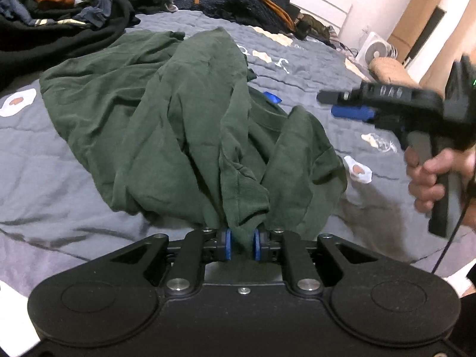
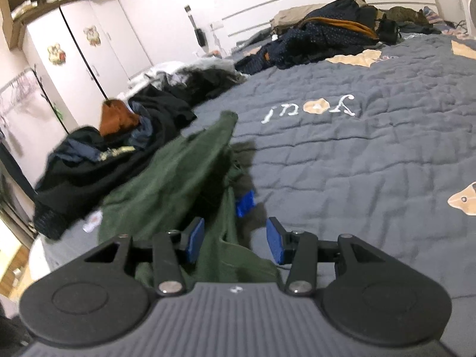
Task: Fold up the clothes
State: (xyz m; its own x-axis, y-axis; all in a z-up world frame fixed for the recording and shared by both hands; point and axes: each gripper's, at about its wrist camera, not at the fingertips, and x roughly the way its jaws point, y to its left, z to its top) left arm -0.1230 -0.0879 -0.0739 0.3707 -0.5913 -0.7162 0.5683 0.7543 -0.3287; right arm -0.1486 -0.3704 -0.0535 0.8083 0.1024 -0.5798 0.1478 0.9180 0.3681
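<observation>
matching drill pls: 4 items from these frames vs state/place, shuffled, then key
1. left gripper
2. right gripper
3. green shirt
4. rust-orange garment

A. crumpled on the grey quilt, one bunch lifted
B. open, nothing pinched
C. on top of the dark clothes pile
D. shut on green fabric

Pairs: 1-D, 2-B, 3-A, 4-C

White stitched lettering on grey quilted bed cover (image 2: 372, 154), upside down, roughly "jour"; not surely legible. Nothing else readable.
</observation>
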